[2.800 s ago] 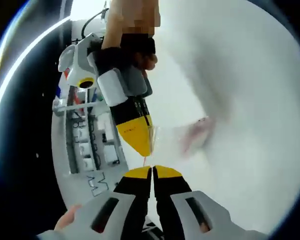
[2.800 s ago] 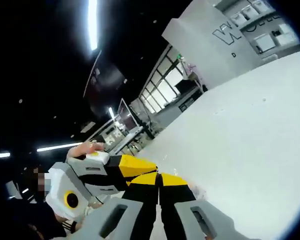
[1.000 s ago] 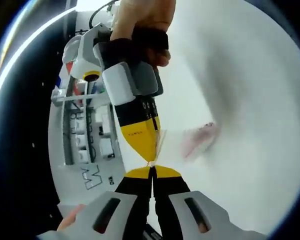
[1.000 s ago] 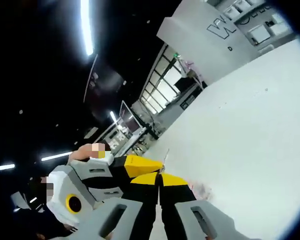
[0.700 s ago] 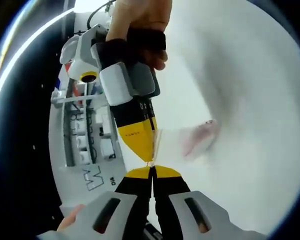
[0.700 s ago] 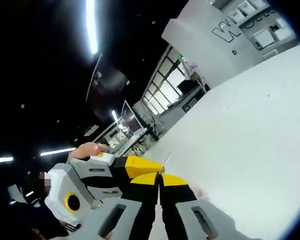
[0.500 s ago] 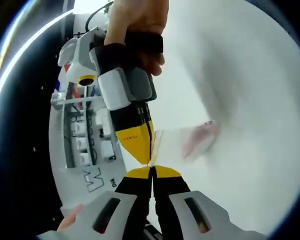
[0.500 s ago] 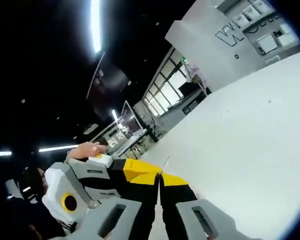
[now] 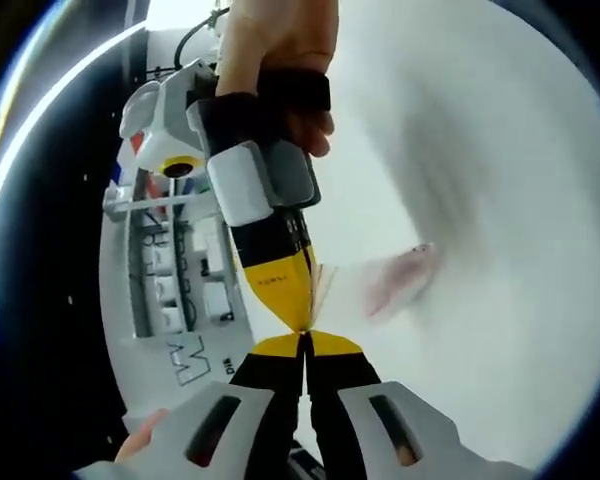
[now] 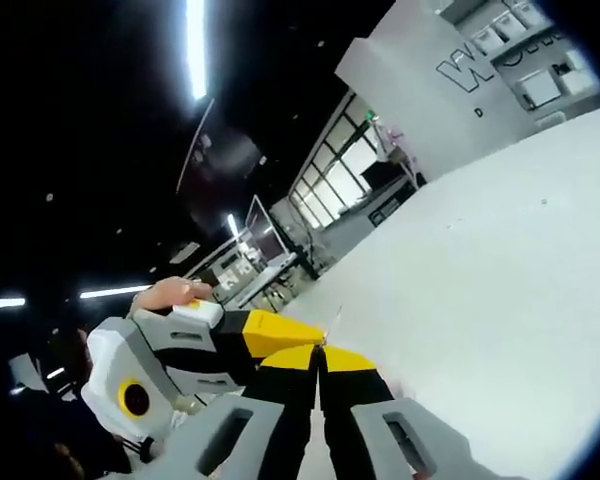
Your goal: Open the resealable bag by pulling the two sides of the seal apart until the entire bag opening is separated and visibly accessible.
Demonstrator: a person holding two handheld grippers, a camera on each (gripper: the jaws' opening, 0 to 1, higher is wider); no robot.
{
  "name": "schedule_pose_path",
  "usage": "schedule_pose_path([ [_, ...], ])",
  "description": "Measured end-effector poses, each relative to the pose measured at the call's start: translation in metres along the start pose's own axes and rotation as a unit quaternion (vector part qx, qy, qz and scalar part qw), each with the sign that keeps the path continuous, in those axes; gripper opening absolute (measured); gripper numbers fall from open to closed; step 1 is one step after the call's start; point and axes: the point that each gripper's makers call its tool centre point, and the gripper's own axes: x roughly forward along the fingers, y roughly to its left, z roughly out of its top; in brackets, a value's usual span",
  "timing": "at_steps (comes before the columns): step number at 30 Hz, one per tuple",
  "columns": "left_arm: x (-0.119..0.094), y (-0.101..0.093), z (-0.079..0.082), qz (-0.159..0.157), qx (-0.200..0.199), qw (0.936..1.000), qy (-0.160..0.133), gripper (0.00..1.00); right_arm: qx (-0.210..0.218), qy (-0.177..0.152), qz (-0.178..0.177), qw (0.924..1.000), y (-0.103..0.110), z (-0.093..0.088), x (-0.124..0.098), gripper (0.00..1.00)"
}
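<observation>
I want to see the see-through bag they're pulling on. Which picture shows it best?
The left gripper view. There the clear plastic resealable bag hangs as a pale, blurry sheet with a pinkish patch, its top edge pinched between both yellow-tipped claws. The right gripper view gives just a thin sliver of its edge above the claw tips.

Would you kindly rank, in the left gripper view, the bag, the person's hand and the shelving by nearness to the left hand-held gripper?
1. bag: its edge meets the left hand-held gripper.
2. person's hand: higher, holding the right hand-held gripper.
3. shelving: background, left.
</observation>
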Motion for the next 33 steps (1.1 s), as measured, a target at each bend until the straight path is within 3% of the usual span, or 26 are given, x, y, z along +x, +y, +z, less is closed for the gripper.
schedule_pose_path([
  [5,0.000,0.001,0.001,0.000,-0.001,1.0000,-0.005,0.01,0.013,0.001,-0.010,0.9999,-0.001,0.000,-0.002,0.00],
  [20,-0.001,0.000,0.005,-0.007,-0.032,0.9993,-0.015,0.00,-0.054,0.019,-0.062,0.9964,-0.007,0.003,-0.005,0.00],
  [21,-0.002,0.000,0.005,-0.006,-0.033,0.9993,-0.015,0.00,-0.076,0.020,-0.087,0.9931,-0.016,0.005,-0.007,0.00],
  [23,-0.004,-0.001,0.003,-0.008,-0.037,0.9992,-0.014,0.00,-0.056,0.017,-0.078,0.9952,-0.019,0.006,-0.009,0.00],
  [24,-0.004,-0.001,0.000,-0.009,-0.038,0.9992,-0.010,0.00,-0.026,0.001,-0.067,0.9974,-0.018,0.010,-0.011,0.00],
  [26,-0.006,-0.002,-0.003,-0.010,-0.041,0.9991,-0.008,0.00,-0.043,0.007,-0.076,0.9961,-0.022,0.009,-0.014,0.00],
  [30,-0.006,0.001,-0.002,0.001,-0.029,0.9995,-0.008,0.00,-0.038,0.004,-0.075,0.9965,-0.020,0.008,-0.015,0.00],
  [33,-0.005,0.003,-0.002,0.007,-0.019,0.9998,-0.003,0.00,-0.005,-0.007,-0.058,0.9983,-0.015,0.010,-0.014,0.00],
])
